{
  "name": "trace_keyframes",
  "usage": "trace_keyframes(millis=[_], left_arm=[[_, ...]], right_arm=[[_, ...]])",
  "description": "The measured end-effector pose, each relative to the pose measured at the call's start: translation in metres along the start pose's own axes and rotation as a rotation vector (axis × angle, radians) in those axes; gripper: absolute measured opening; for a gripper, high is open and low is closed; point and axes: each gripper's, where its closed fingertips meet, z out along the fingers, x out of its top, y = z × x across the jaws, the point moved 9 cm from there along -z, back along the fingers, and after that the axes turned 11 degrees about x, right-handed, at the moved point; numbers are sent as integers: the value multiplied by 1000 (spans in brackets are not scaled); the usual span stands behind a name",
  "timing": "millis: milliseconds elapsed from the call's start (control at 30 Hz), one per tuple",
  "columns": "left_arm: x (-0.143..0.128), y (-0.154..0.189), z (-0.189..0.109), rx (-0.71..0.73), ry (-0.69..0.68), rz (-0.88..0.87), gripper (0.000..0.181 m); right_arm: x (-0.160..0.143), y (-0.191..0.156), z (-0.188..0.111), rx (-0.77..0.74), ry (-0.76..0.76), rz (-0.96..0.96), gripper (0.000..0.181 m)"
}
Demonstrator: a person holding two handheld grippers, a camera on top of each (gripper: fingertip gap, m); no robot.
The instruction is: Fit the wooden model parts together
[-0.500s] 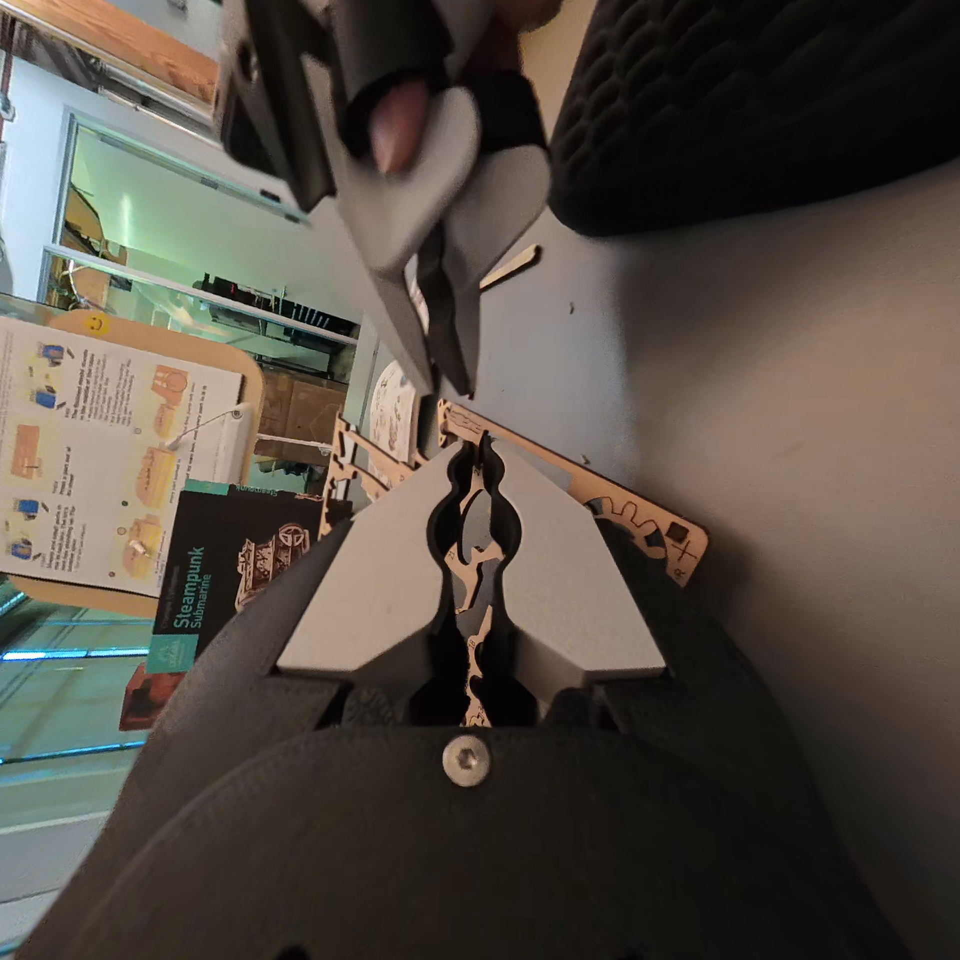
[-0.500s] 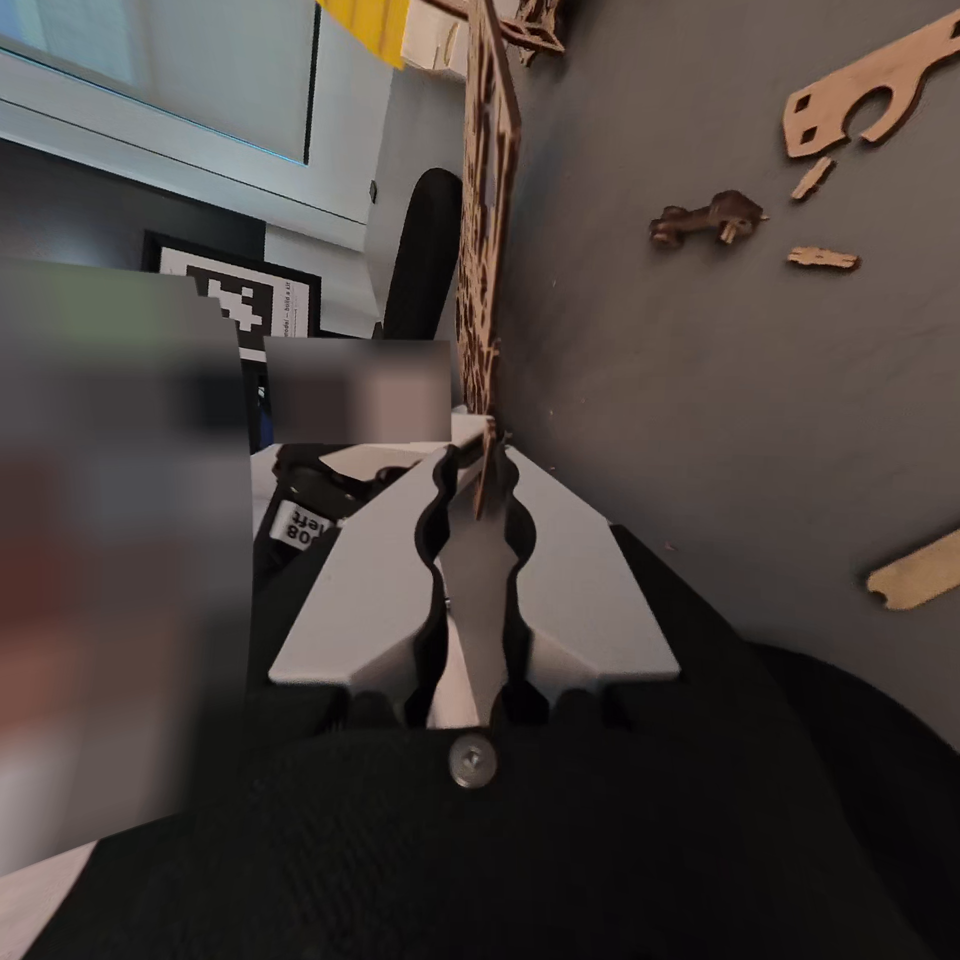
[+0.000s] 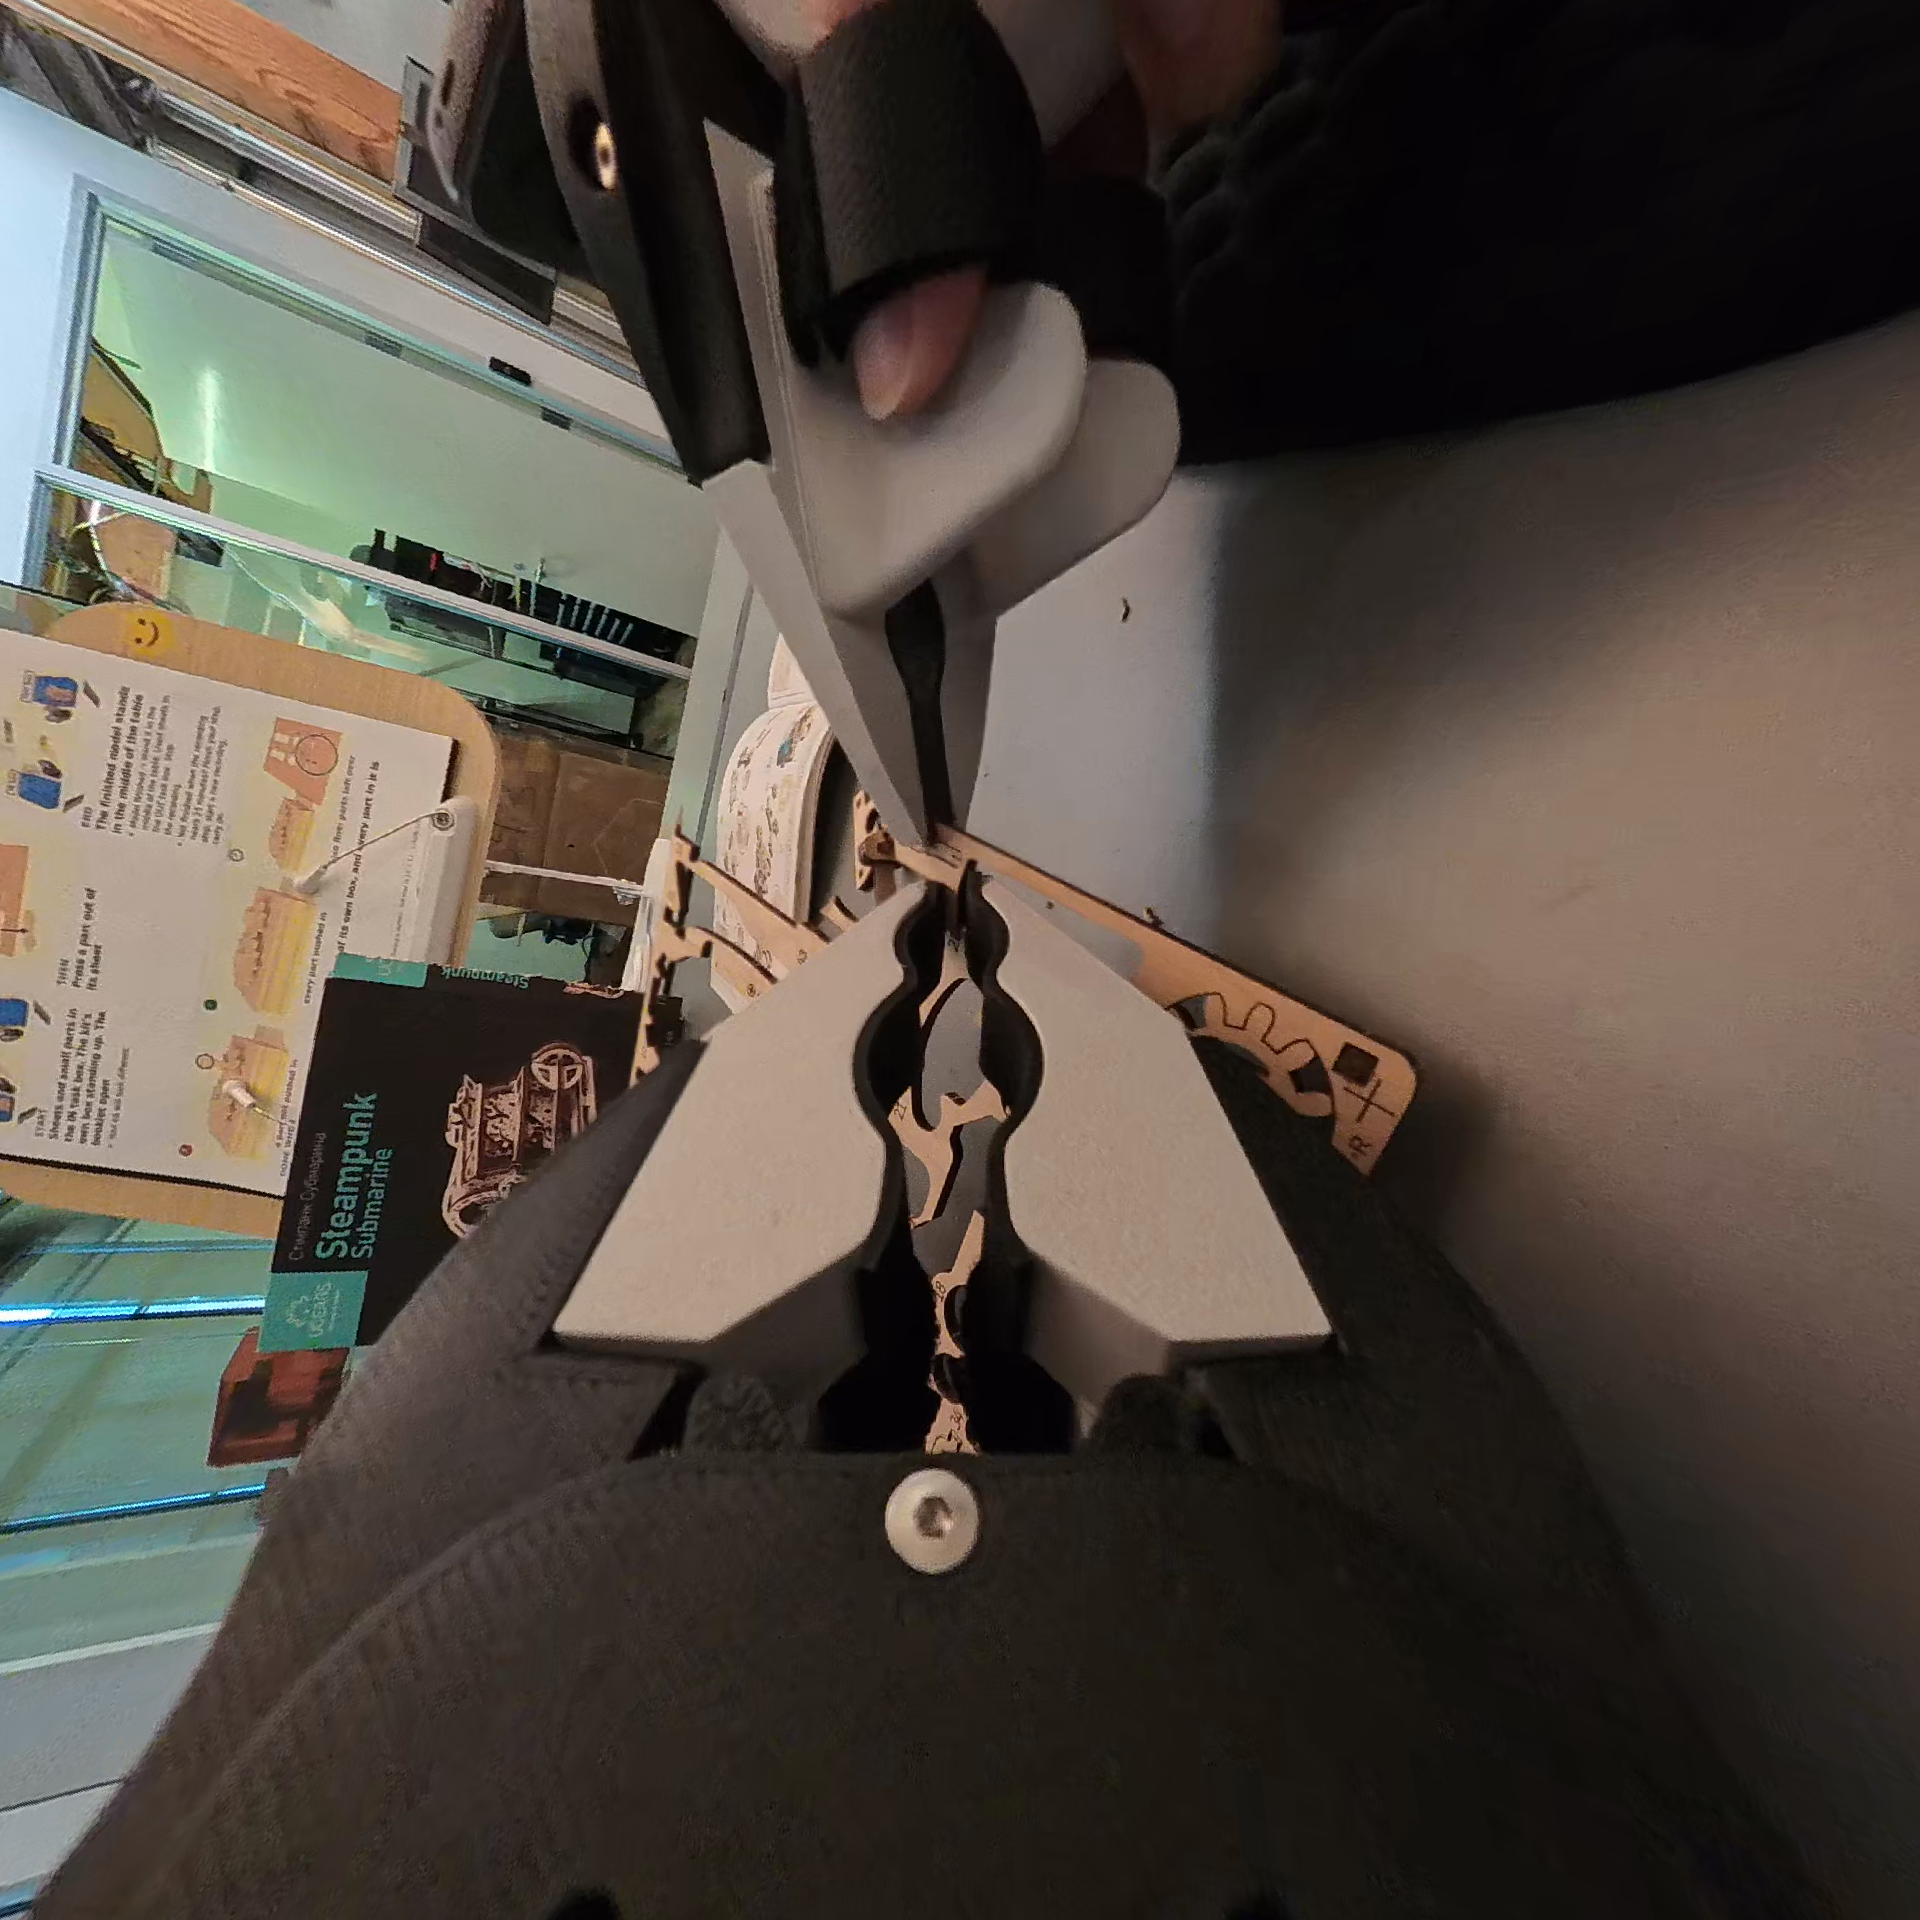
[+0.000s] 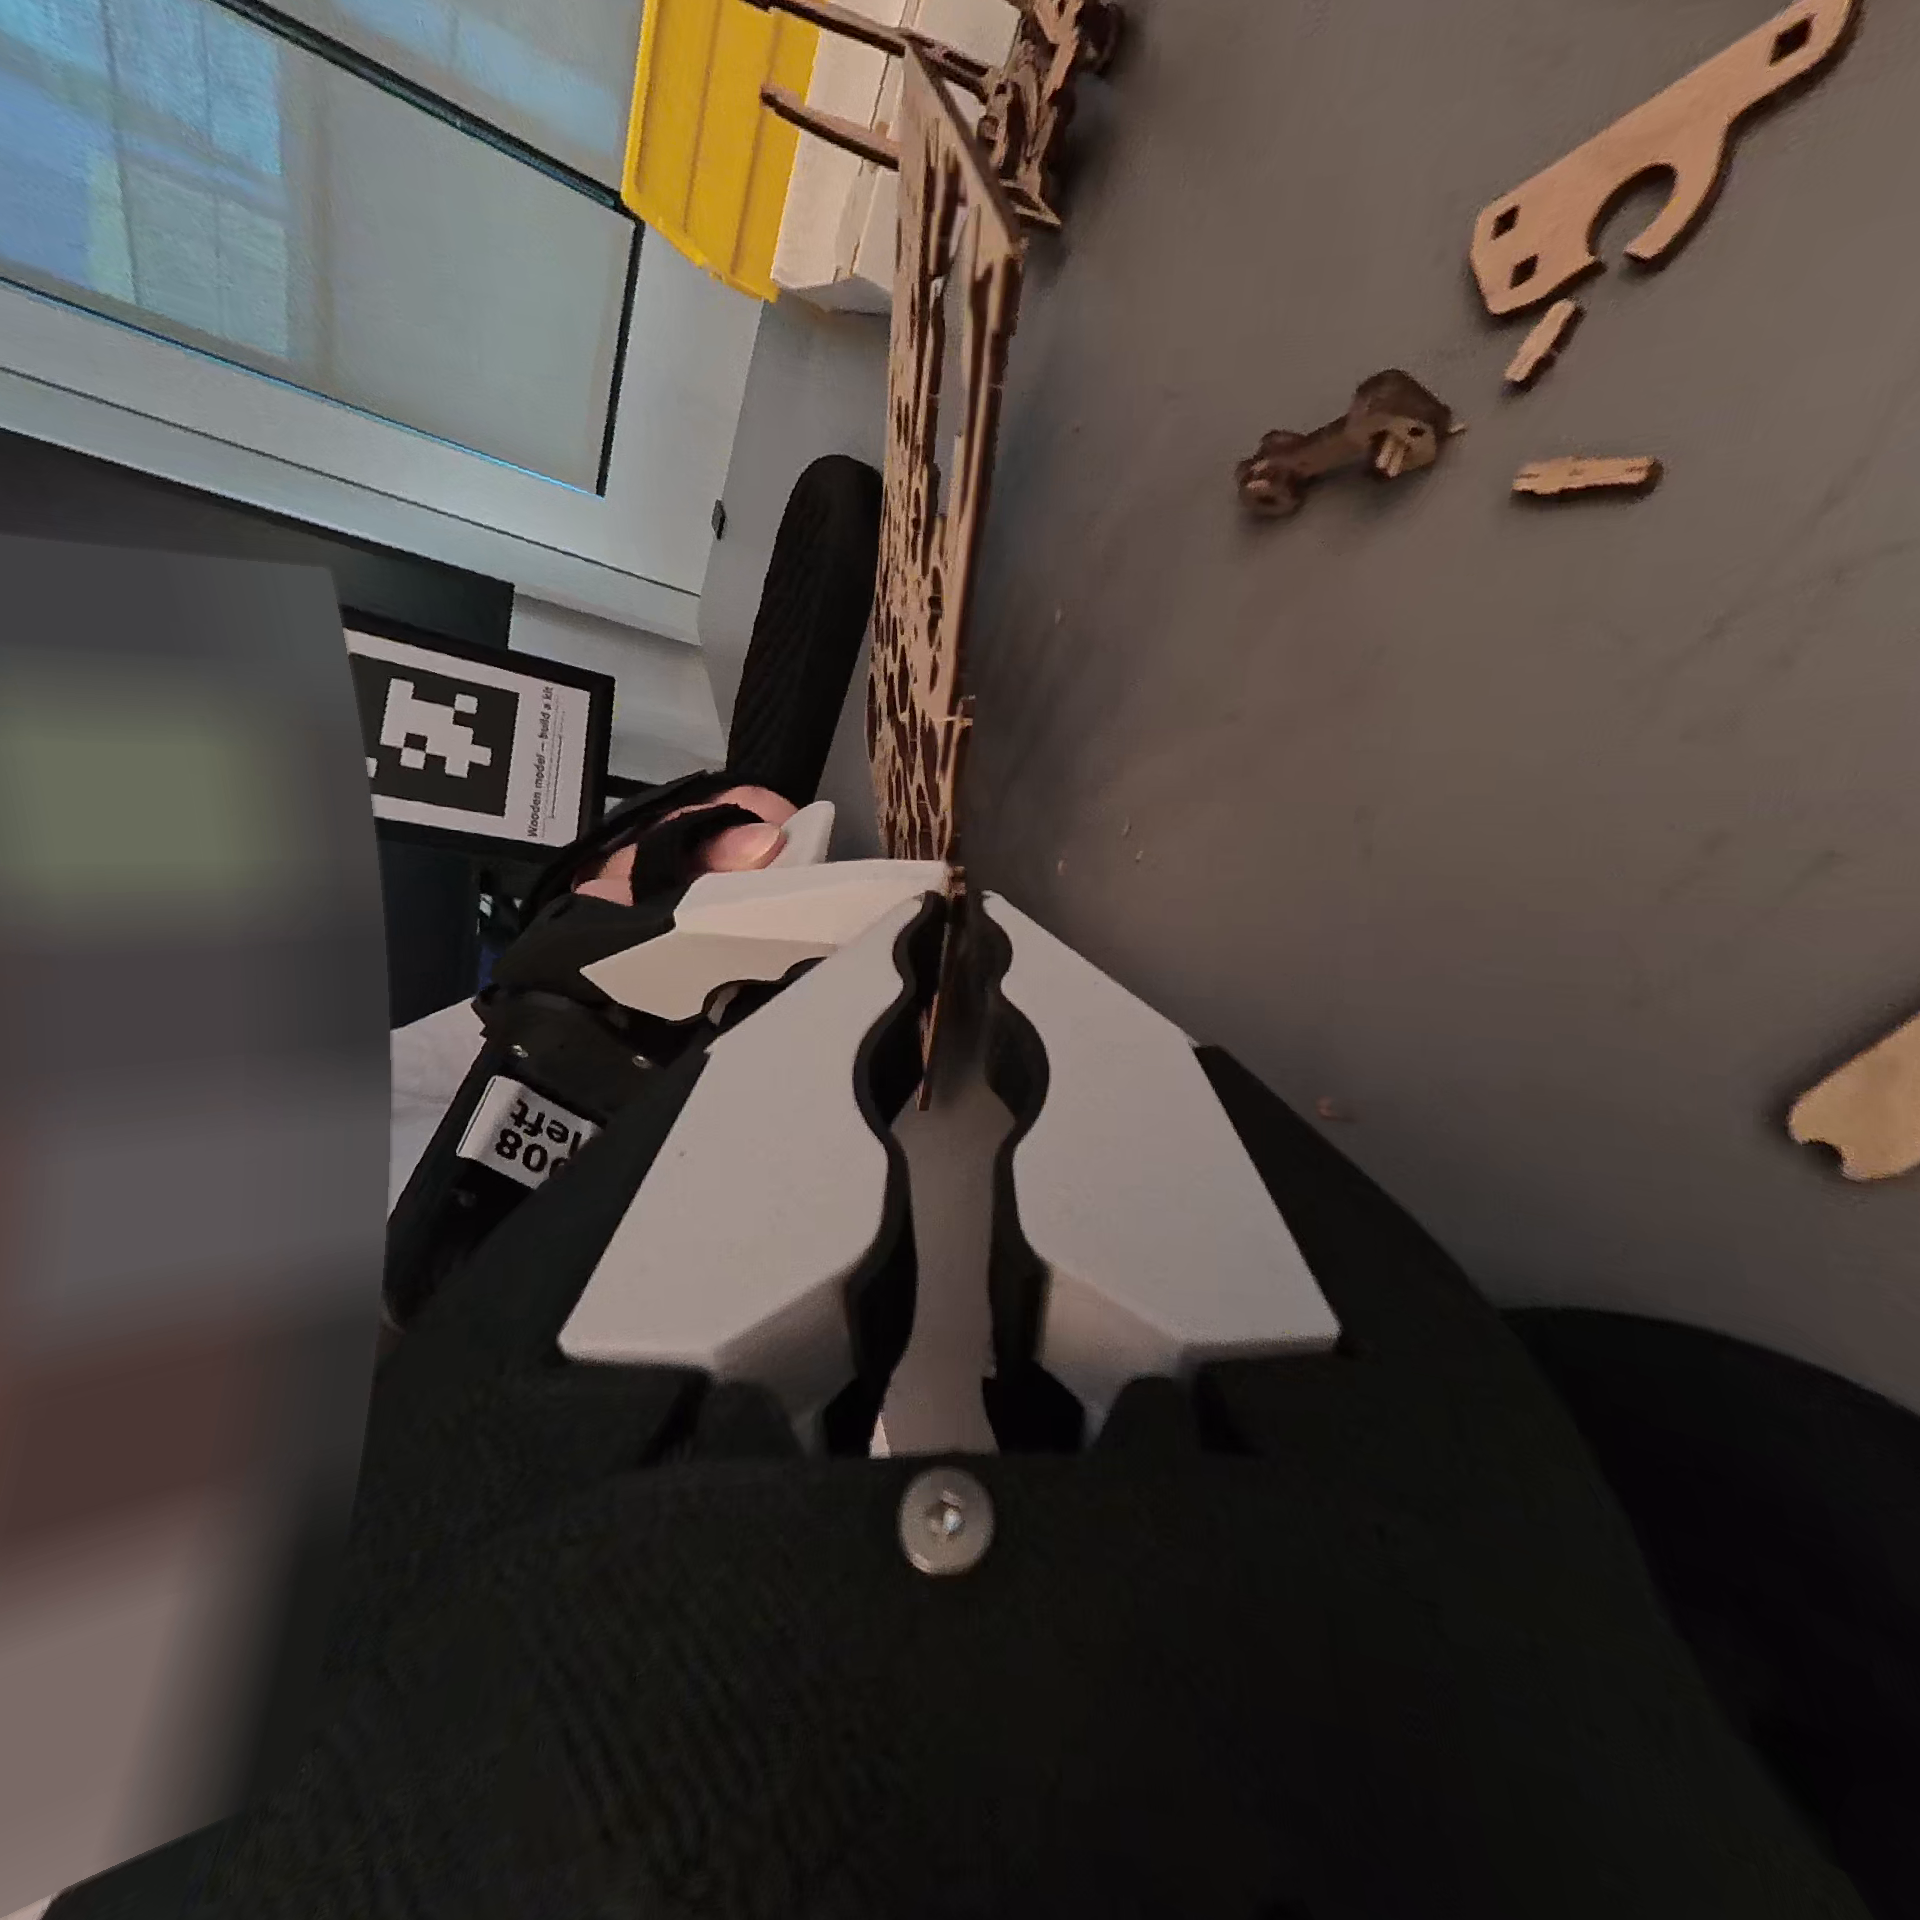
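Between the tips of the left gripper (image 3: 951, 894) a thin wooden sheet (image 3: 1283, 1023) of laser-cut parts is pinched edge-on, the jaws closed on it and the sheet standing upright on the grey table (image 3: 1558, 935). At twelve o'clock from those tips, the right gripper (image 3: 928, 826) comes down with its jaws closed on the same sheet's top edge, just beside the left tips. In the right wrist view the sheet (image 4: 940, 540) runs away from that gripper (image 4: 954, 904) toward twelve o'clock, caught at the tips. Outward, loose cut pieces lie on the table: a flat bracket (image 4: 1621, 177) at one o'clock, a small dark assembled piece (image 4: 1340, 442) below it, a sliver (image 4: 1584, 475) beside that, and another pale piece (image 4: 1860, 1117) at three o'clock. At nine o'clock in the left wrist view stand a dark kit box (image 3: 457, 1132) and an instruction sheet (image 3: 197, 914). The step in hand looks like freeing a part from the sheet, not yet joining anything. The next move likely calls for the left gripper to brace the sheet firmly while the right one pushes or twists one part gently, so its thin tabs snap without splitting the wood.
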Motion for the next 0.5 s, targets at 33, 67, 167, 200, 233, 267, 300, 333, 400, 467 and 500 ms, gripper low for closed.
trace_keyframes(millis=[33, 67, 167, 200, 233, 267, 300, 333, 400, 467, 500], left_arm=[[0, 0, 0, -2, -5, 1, 2], [-1, 0, 1, -3, -9, 2, 2], [-1, 1, 1, -4, -18, 13, 1], [-1, 1, 1, -2, -21, 19, 1], [-1, 2, 2, -5, -22, 25, 1], [-2, 3, 2, -8, -24, 30, 1], [-2, 3, 2, -10, -27, 34, 2], [-2, 4, 2, -9, -29, 37, 1], [-2, 4, 2, -13, -31, 38, 1], [-2, 4, 2, -22, -36, 36, 1], [-1, 5, 2, -27, -38, 36, 1]], right_arm=[[0, 1, 0, 1, 11, 11, 0], [0, 2, -1, 3, 25, 26, 0], [-1, 4, 0, 9, 44, 48, 0], [-2, 5, 0, 13, 51, 62, 0], [-2, 6, 0, 13, 53, 74, 0], [-2, 7, 0, 11, 54, 83, 0], [-2, 7, 1, 9, 55, 89, 0], [-2, 8, 1, 5, 57, 96, 0], [-2, 7, 1, -8, 54, 94, 0], [-3, 7, 2, -28, 54, 94, 0], [-4, 7, 2, -34, 53, 104, 0]])
